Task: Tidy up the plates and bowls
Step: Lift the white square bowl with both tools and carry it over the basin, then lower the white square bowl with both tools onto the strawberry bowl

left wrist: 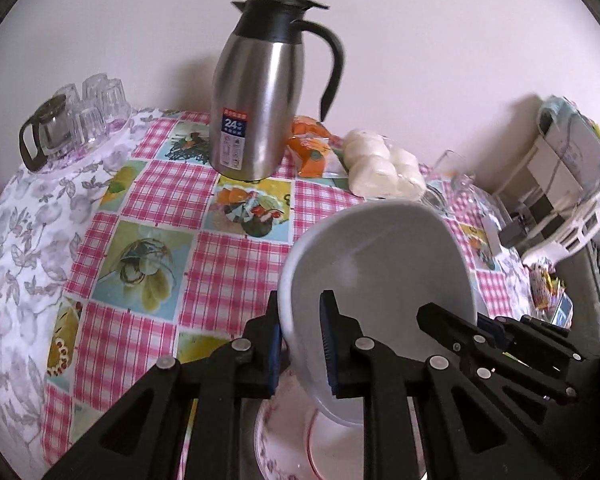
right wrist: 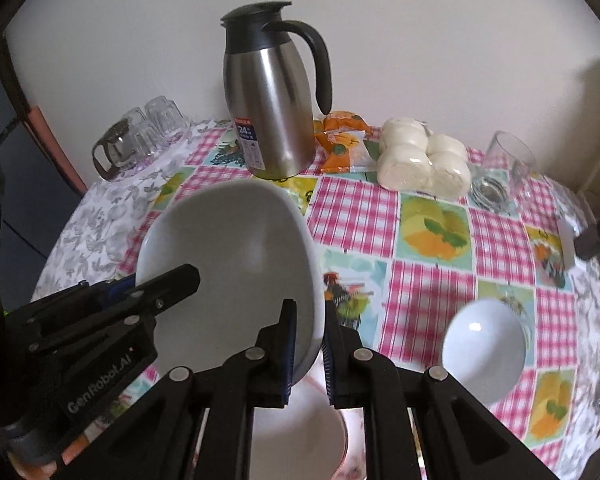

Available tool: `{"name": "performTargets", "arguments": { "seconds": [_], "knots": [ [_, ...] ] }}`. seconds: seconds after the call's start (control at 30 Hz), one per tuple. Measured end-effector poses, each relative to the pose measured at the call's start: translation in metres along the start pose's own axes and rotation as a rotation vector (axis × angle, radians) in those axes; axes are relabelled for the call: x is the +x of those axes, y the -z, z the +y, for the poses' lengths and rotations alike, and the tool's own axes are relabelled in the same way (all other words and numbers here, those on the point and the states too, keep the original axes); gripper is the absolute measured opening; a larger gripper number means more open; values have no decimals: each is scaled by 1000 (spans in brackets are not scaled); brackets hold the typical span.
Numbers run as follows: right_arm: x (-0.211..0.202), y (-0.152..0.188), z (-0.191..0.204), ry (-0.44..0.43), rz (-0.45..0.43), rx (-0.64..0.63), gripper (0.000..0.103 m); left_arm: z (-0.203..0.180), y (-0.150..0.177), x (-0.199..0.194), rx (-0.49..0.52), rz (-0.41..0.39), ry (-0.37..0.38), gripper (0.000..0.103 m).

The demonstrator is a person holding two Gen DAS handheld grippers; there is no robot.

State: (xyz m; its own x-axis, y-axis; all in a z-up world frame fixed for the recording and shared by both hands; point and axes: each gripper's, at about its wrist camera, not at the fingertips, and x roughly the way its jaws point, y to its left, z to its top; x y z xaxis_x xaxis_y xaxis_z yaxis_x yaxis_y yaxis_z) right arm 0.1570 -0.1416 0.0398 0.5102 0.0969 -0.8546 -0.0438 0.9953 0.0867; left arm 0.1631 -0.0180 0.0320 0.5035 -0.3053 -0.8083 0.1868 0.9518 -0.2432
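A large white bowl (left wrist: 380, 264) hangs tilted above the table, held at two sides of its rim. My left gripper (left wrist: 302, 340) is shut on the rim's left side. My right gripper (right wrist: 308, 344) is shut on the right side of the same large white bowl (right wrist: 228, 256). Each gripper also shows in the other's view: the right gripper (left wrist: 476, 322) and the left gripper (right wrist: 156, 280). Under the bowl lies a white plate (left wrist: 284, 440) with a flower pattern and a red line, partly hidden. A small white bowl (right wrist: 484, 348) sits on the tablecloth to the right.
A steel thermos jug (left wrist: 256, 104) stands at the back by the wall. Left of it are a glass teapot (left wrist: 46, 132) and upturned glasses (left wrist: 100, 108). Orange packets (right wrist: 340, 144), bagged white buns (right wrist: 424, 160), a glass cup (right wrist: 504, 172) and a white basket (left wrist: 572, 192) fill the right.
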Motion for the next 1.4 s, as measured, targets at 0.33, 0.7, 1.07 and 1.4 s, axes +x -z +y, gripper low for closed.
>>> {"name": "performTargets", "arguments": {
  "seconds": [0.33,0.7,1.07,1.4],
  "knots": [
    [-44,49,-17,-67,-103,120,13,-31,23,-38,100,-64,-12,18],
    [-57,82,-25,-91,-133,170,16,-47,44,-40,163,-41,-68,18],
    [-52,94,-23,-108,-91,166,16,-45,51,-41,160,-16,-86,18],
    [-43,96,-25,-114,-48,176,17,-41,52,-32,140,36,-79,18]
  ]
}}
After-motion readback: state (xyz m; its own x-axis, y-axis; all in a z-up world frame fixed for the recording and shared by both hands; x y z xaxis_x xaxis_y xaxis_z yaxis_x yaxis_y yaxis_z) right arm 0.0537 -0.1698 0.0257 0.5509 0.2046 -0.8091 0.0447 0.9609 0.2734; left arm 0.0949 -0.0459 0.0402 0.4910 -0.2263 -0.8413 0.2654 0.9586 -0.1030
